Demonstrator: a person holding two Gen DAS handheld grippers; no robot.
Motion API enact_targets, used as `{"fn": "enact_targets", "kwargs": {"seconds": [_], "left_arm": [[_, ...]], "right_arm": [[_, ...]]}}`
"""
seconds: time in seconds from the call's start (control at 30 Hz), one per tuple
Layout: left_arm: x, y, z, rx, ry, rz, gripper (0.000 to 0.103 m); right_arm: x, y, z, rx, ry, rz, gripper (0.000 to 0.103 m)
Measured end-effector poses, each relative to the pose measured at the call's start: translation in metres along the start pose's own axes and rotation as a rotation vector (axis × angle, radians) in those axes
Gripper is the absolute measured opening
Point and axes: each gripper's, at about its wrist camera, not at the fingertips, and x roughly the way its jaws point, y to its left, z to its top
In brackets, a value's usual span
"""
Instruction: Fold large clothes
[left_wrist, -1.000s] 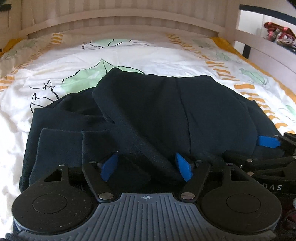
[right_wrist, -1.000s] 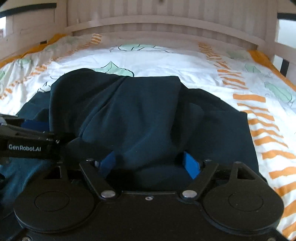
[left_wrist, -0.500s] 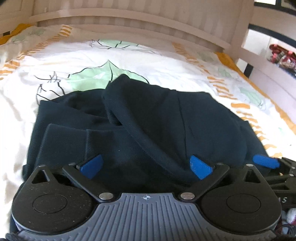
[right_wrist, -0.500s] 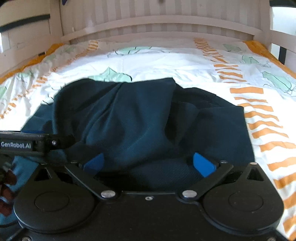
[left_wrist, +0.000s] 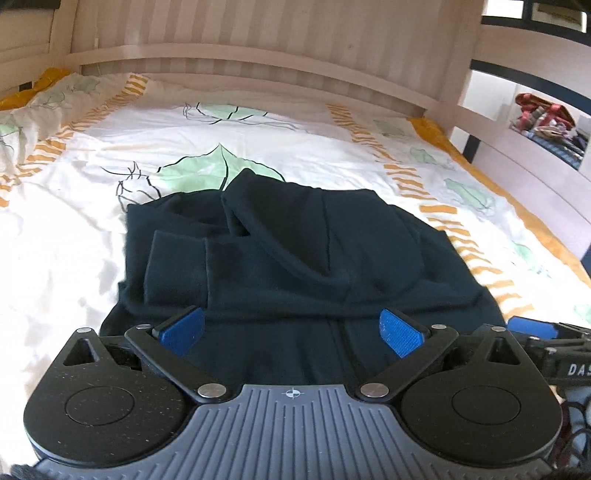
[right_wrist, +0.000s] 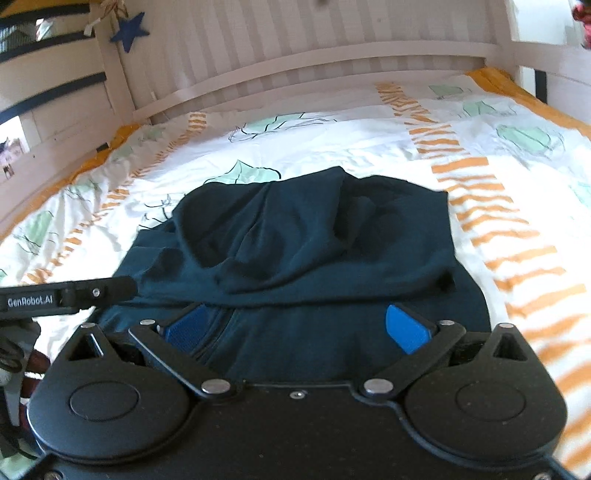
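Both claws have let go and pulled back since a second ago, their jaws now spread wide and empty above the near hem. My left claw (left_wrist: 291, 328) and right claw (right_wrist: 297, 326) grip nothing. On the bed (left_wrist: 66, 206) lies the dark hoodie (left_wrist: 295, 251), folded over itself. It looks soft, limp, fairly heavy; I'd pinch its doubled edges at the corners.

The hoodie's (left_wrist: 295, 258) near hem is hidden behind the left gripper (left_wrist: 291, 334) body. The right gripper (left_wrist: 532, 328) is cut off by the frame edge in the left view. Shelf clutter (left_wrist: 546, 122) is too small to identify. The bedspread (right_wrist: 535, 332) blurs at right.
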Motion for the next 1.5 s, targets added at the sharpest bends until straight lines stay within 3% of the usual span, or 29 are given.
{"fn": "enact_targets", "kwargs": {"seconds": [0.23, 0.7, 0.9, 1.17, 1.5], "left_arm": [[-0.033, 0.000, -0.026, -0.028, 0.017, -0.001, 0.103], [-0.061, 0.025, -0.074, -0.105, 0.124, 0.078, 0.103], [-0.062, 0.033, -0.084, -0.148, 0.161, 0.101, 0.103], [-0.051, 0.030, -0.096, -0.110, 0.211, 0.126, 0.103], [-0.041, 0.024, -0.102, -0.085, 0.240, 0.162, 0.103]], "right_arm": [[-0.031, -0.007, -0.028, 0.042, 0.052, -0.010, 0.103], [-0.072, -0.027, -0.071, 0.118, 0.121, -0.089, 0.103], [-0.076, -0.036, -0.085, 0.146, 0.162, -0.112, 0.103], [-0.078, -0.048, -0.099, 0.195, 0.195, -0.099, 0.103], [-0.071, -0.049, -0.104, 0.191, 0.210, -0.142, 0.103]]}}
